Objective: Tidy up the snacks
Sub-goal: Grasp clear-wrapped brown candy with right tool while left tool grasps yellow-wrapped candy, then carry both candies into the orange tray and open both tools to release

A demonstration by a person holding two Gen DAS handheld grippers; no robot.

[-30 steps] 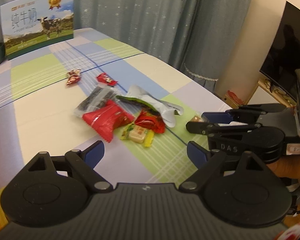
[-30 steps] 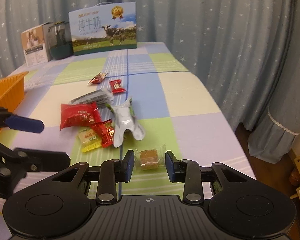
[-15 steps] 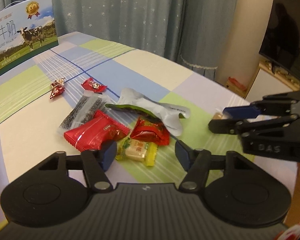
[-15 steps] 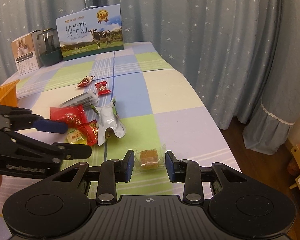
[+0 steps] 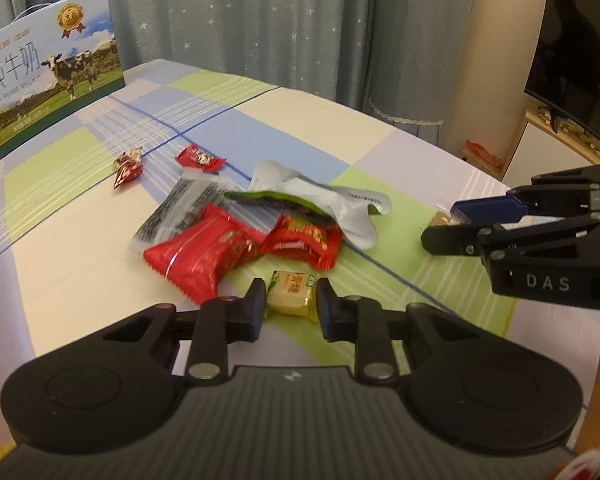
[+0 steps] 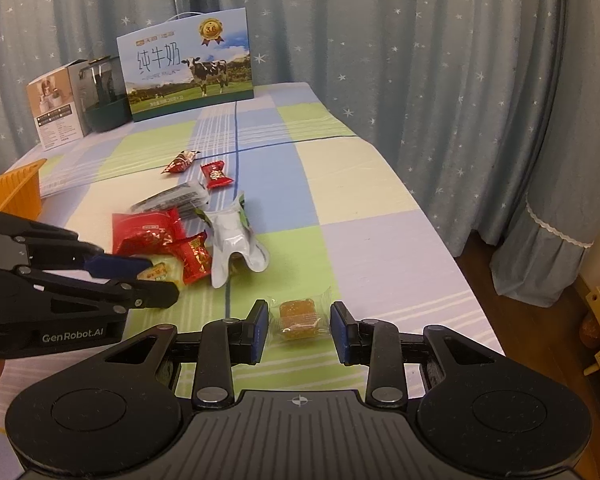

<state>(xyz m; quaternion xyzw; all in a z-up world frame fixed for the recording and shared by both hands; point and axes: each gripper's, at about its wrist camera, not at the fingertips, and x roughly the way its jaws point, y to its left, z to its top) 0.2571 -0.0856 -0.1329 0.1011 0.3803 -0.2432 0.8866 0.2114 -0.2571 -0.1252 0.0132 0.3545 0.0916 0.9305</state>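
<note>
A yellow-green snack packet [image 5: 290, 298] lies on the checked tablecloth [image 5: 80, 264], and my left gripper [image 5: 290, 286] is shut on it, pads pressing both sides. The right wrist view shows the left gripper [image 6: 160, 280] low at the near edge of the snack pile. My right gripper [image 6: 299, 312] is shut on an amber candy in clear wrap [image 6: 298, 318]; the right gripper [image 5: 440, 224] appears at the right in the left wrist view. Just beyond lie a large red packet [image 5: 204, 254], a smaller red packet [image 5: 304, 240] and a silver-green pouch [image 5: 320, 200].
A dark seed bar [image 5: 184, 204] and two small red candies [image 5: 199, 158] [image 5: 127, 166] lie farther back. An orange basket [image 6: 12, 192] is at the left. A milk carton box [image 6: 188, 64], a white box [image 6: 56, 108] and a dark container [image 6: 104, 96] stand at the far end. The table's edge [image 6: 440, 240] drops off at the right.
My left gripper came forward and down over the yellow-green packet and its jaws closed from wide open onto it. The right gripper kept its hold on the amber candy.
</note>
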